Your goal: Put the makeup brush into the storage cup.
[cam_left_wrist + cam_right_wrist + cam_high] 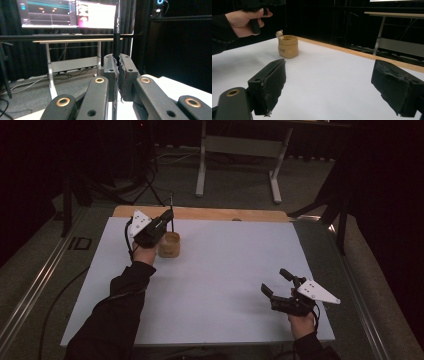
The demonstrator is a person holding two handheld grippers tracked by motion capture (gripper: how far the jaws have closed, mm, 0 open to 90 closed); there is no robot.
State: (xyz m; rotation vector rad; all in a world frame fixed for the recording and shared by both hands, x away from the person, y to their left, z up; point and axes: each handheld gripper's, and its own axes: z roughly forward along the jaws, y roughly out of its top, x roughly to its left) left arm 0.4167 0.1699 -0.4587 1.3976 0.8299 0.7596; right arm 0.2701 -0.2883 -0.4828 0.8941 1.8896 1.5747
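Note:
A small tan pot stands at the back left of the white table; in the right gripper view the pot looks like a little sack with a small pale figure on its rim. My left gripper hovers just above and behind it, shut on a thin black rod that stands upright. In the left gripper view the jaws pinch the rod at my left gripper. My right gripper rests low at the front right, open with nothing in it, as my right gripper also shows.
A wooden strip runs along the table's far edge. Beyond it stands a desk with white legs, with lit monitors above it. Dark tripod legs stand on the floor at back left. The person's left hand is beside the pot.

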